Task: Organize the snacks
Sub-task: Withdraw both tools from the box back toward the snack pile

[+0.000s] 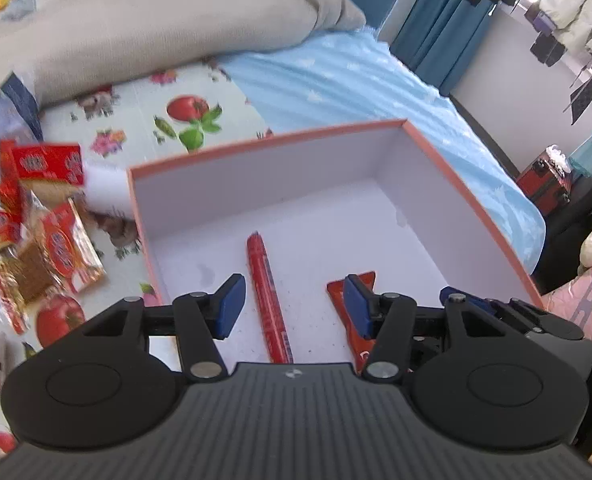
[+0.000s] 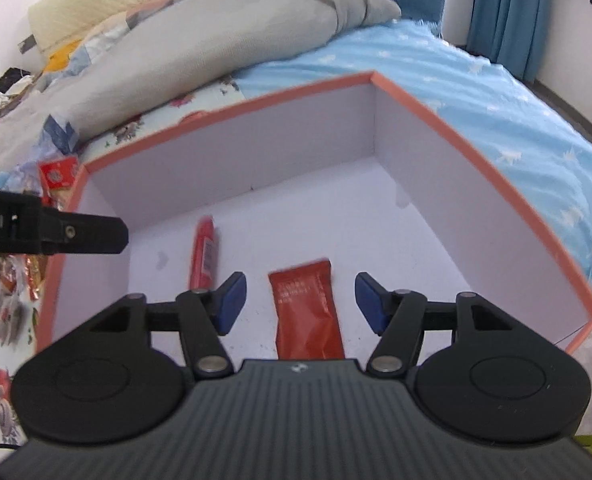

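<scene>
**Snack box, partly filled**

Inside box (image 1: 468, 200): red stick snack (image 1: 265, 292) between left claw (image 1: 291, 306) fingers, lying loose; red flat packet (image 2: 308, 312) between right claw (image 2: 300, 302) fingers, likewise loose. Both claws spread, released, gripping nothing. Left of left claw, outside box: heap of wrapped snacks (image 1: 39, 232) on bed (image 1: 336, 72), yet unsorted. Judged early: two in, many left.

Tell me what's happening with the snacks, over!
Left gripper open, empty. Right gripper open, empty. Red stick snack and red packet lie in the box. More snacks wait outside. Nothing blocking.
</scene>
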{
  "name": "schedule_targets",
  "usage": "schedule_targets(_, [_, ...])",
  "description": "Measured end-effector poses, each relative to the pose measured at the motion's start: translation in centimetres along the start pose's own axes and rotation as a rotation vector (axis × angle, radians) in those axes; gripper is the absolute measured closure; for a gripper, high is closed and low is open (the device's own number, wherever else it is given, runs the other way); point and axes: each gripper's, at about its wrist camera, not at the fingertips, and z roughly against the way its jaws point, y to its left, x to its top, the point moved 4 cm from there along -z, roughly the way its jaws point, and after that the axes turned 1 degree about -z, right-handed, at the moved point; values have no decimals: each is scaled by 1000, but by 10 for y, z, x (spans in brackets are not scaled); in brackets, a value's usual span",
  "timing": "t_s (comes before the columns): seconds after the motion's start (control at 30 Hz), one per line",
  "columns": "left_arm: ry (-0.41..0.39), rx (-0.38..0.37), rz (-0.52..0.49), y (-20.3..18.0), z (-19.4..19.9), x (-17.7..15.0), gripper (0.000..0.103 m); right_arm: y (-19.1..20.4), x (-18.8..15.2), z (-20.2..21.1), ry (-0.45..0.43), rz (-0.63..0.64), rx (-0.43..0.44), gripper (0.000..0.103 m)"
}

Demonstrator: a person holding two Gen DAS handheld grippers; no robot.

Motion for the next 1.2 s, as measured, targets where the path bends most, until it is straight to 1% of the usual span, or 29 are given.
schedule_targets(0.27, [-96,-10,2,8,52,3,43,14,17,41,-104,-7,26,40])
schedule_targets(0.43, [-154,14,15,19,87,1,43,27,28,62,-156,12,40,40])
schedule_targets(0.6, [-219,22,33,28,131,-3,43,42,37,91,-214,35,68,40])
schedule_targets(0.77, [-301,41,42,37,181,-8,43,63,44,124,-277,61,123,40])
schedule_targets(1.03, [-386,114,69,64,248,-33,43,107,36,160,-334,103,225,40])
schedule_targets(1.17, [-412,148,111,82,273,-55,43,125,29,172,-360,105,270,40])
schedule_targets(1.2, [-418,169,110,85,280,-61,43,129,27,176,-370,103,282,40])
